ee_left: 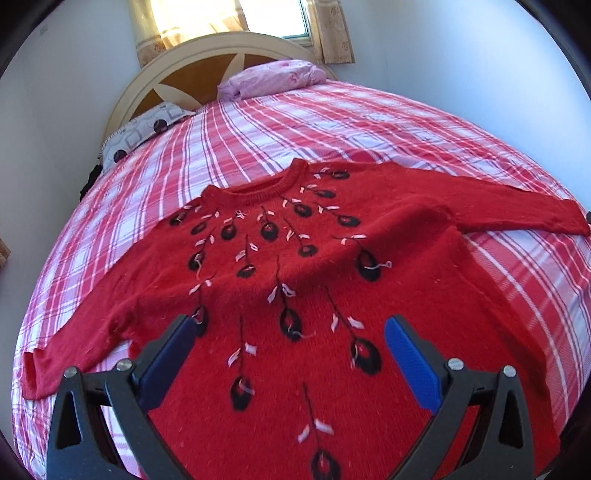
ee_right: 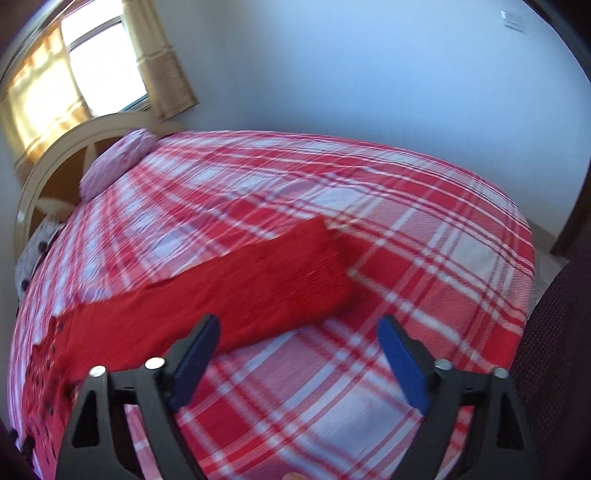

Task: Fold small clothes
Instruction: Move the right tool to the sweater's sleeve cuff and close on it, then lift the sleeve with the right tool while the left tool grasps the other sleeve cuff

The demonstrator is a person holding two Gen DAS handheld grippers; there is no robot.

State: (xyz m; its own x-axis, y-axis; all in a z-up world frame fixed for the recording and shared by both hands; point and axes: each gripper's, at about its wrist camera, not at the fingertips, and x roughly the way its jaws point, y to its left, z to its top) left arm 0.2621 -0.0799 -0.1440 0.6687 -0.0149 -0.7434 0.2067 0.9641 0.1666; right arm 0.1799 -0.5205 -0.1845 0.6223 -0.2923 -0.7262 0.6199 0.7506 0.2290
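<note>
Left view shows the red knitted sweater (ee_left: 295, 266) spread whole beneath the released left gripper (ee_left: 291, 328); right view only its sleeve (ee_right: 266, 273), by the released right gripper (ee_right: 297, 328).

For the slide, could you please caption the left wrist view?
Open left tool hovers over a red sweater spread flat on a plaid bed.

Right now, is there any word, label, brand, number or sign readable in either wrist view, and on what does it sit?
None readable.
Red sweater: only black and pale knitted motifs, no lettering.
Plaid bedspread: pattern only.
Small wall plate: too small and blurred to read.
</note>
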